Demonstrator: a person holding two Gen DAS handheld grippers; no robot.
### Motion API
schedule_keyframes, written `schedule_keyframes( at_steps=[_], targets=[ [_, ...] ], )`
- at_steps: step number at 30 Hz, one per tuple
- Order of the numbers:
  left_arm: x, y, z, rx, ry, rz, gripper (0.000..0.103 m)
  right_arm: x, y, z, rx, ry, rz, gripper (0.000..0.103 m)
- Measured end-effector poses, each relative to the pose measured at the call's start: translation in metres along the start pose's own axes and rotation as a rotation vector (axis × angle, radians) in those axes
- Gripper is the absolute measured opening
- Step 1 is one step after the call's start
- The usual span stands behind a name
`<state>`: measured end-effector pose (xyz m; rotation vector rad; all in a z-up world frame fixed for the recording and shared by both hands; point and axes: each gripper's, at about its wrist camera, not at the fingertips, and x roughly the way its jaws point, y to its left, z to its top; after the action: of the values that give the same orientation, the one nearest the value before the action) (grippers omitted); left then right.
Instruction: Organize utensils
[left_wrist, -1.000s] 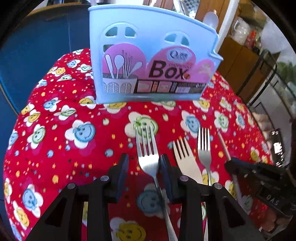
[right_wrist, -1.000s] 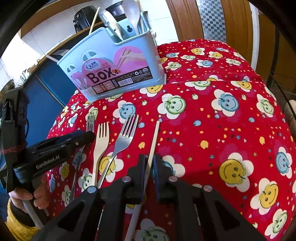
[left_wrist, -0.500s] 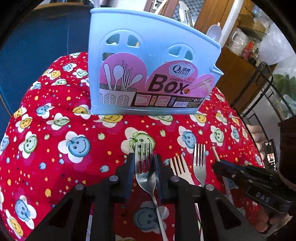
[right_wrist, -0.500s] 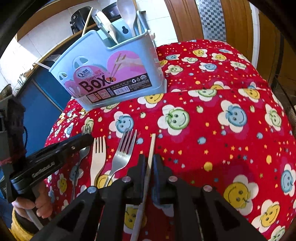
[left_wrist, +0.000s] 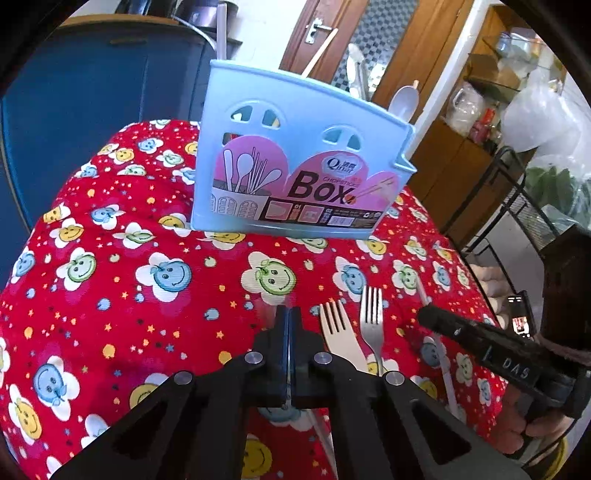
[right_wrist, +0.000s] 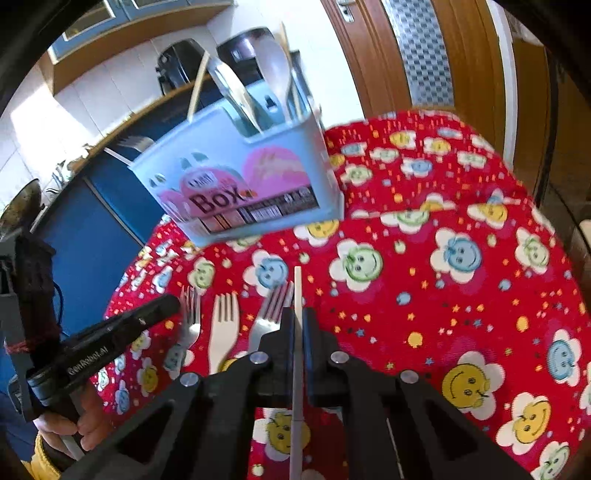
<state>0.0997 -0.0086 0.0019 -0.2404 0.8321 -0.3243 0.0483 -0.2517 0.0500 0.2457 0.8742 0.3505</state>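
A light-blue utensil box (left_wrist: 295, 177) (right_wrist: 240, 188) stands at the far side of the red smiley tablecloth (left_wrist: 110, 295), with spoons and chopsticks sticking out of it. My left gripper (left_wrist: 290, 314) (right_wrist: 173, 301) has its jaws pressed together on a metal fork (right_wrist: 190, 317). In the left wrist view that fork's tines are only a faint blur ahead of the fingertips. A wooden fork (left_wrist: 338, 332) (right_wrist: 223, 325) and a second metal fork (left_wrist: 371, 317) (right_wrist: 271, 314) lie side by side between the grippers. My right gripper (right_wrist: 298, 314) (left_wrist: 424, 317) is shut on a pale chopstick (right_wrist: 297, 291).
A blue cabinet (left_wrist: 92, 92) stands behind the table on the left, and a wooden door (right_wrist: 424, 55) at the back. A black wire rack (left_wrist: 517, 206) is close to the table's right edge. A person's hand (right_wrist: 85, 424) holds the left gripper's handle.
The left jaws closed from wide apart onto the metal fork's neck. The right gripper rose a little with the chopstick. Both views tilted up, so more of the room shows behind the box.
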Motion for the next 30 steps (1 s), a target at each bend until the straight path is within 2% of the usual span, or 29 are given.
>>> schedule_keyframes(
  at_steps=[8,17,21,25,30],
  targets=[
    [-0.017,-0.007,-0.006,0.036,-0.040,0.005,0.000,-0.027,0.011,0.003,-0.020,-0.083,0.026,0.006],
    [-0.073,-0.026,0.000,0.089,-0.232,0.005,0.000,-0.054,0.020,0.006,-0.036,-0.177,0.023,0.006],
    [-0.089,-0.027,0.005,0.087,-0.269,0.000,0.000,-0.063,0.022,0.009,-0.044,-0.203,0.025,0.006],
    [-0.092,-0.027,0.008,0.088,-0.252,-0.010,0.000,-0.065,0.023,0.010,-0.048,-0.207,0.029,0.006],
    [-0.077,-0.021,0.006,0.054,-0.163,-0.037,0.000,-0.069,0.024,0.009,-0.044,-0.222,0.027,0.006]
  ],
)
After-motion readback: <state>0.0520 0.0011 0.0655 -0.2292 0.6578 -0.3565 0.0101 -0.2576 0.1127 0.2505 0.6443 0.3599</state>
